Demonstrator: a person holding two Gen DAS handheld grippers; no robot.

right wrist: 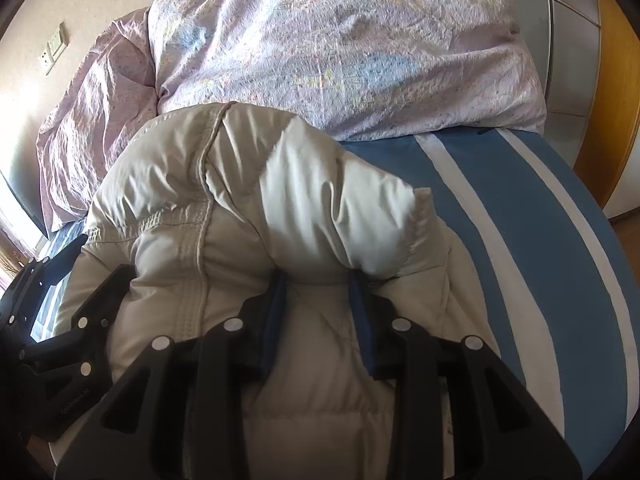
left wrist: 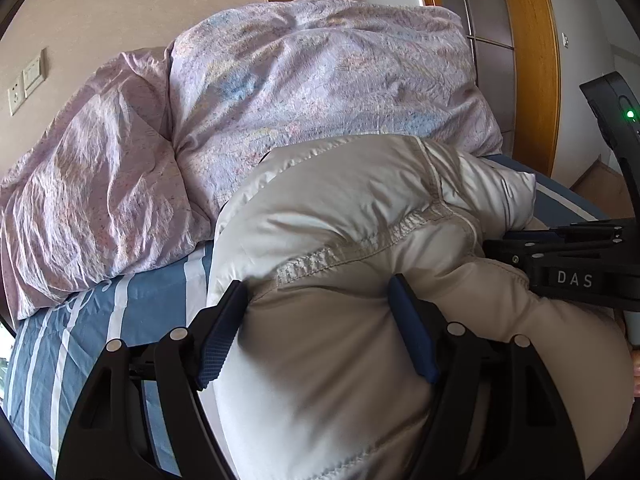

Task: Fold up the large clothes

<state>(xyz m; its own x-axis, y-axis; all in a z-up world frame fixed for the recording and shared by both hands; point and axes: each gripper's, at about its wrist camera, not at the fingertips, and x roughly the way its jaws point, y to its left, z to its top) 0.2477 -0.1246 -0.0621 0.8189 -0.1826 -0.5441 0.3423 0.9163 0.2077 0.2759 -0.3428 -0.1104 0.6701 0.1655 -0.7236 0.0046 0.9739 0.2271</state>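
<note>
Blue-and-white striped sheet covers the bed (right wrist: 532,216), and its bare part runs along the right side to the bed's curved right edge, where a strip of wooden floor shows beyond. That right strip is the widest free room on the bed; a narrower band of sheet lies open along the left side in the left wrist view. Toward the far end, a crumpled lilac floral duvet (left wrist: 304,92) is heaped across the bed's full width, up against the beige wall and the wood-framed door behind it.

The cream puffer jacket (left wrist: 360,216) lies bunched in the middle of the bed, its far bulge touching the foot of the duvet heap, its near part reaching under both cameras.

The left hand-held gripper (left wrist: 320,300) stands fairly wide, its blue pads pressed into either side of a thick padded fold of the jacket, which bulges between them. The right hand-held gripper (right wrist: 320,300) is set much narrower, its pads pinching a thinner roll of the same jacket beneath the puffed white sleeve or hood part; which one it is I cannot tell. Each tool shows at the edge of the other's view, so they sit close beside one another on the jacket.

No containers are in view.
</note>
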